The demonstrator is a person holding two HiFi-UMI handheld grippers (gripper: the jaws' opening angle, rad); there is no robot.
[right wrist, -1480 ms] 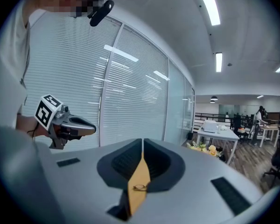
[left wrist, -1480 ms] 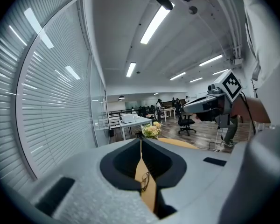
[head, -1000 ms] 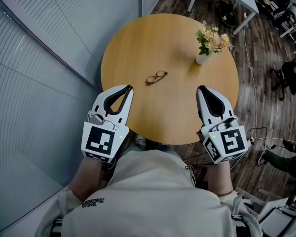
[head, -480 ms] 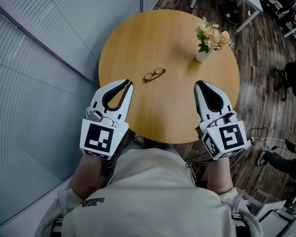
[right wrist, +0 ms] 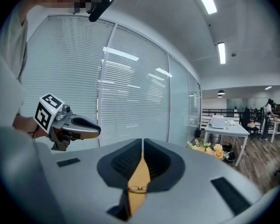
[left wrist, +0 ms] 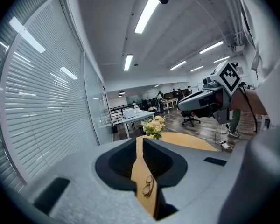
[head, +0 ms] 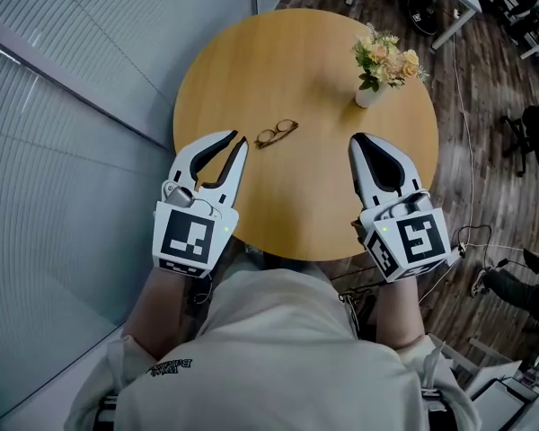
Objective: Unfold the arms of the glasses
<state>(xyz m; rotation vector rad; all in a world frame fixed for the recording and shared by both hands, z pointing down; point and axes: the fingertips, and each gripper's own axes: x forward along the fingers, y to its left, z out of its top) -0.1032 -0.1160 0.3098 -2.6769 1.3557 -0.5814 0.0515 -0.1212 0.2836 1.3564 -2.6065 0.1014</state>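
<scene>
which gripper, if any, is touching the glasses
Apart, both. The head view shows bare table between the glasses and the tips of the left gripper and the right gripper; neither reaches them.

Small thin-rimmed brown glasses (head: 277, 134): too small in head view to tell whether arms are folded. Round light-wood surface (head: 305, 52): near edge hidden behind person's pale shirt (head: 287, 348). Both gripper views show only a surface sliver between dark grey fingers (left wrist: 121, 162); glasses tiny there, arms unclear.
</scene>
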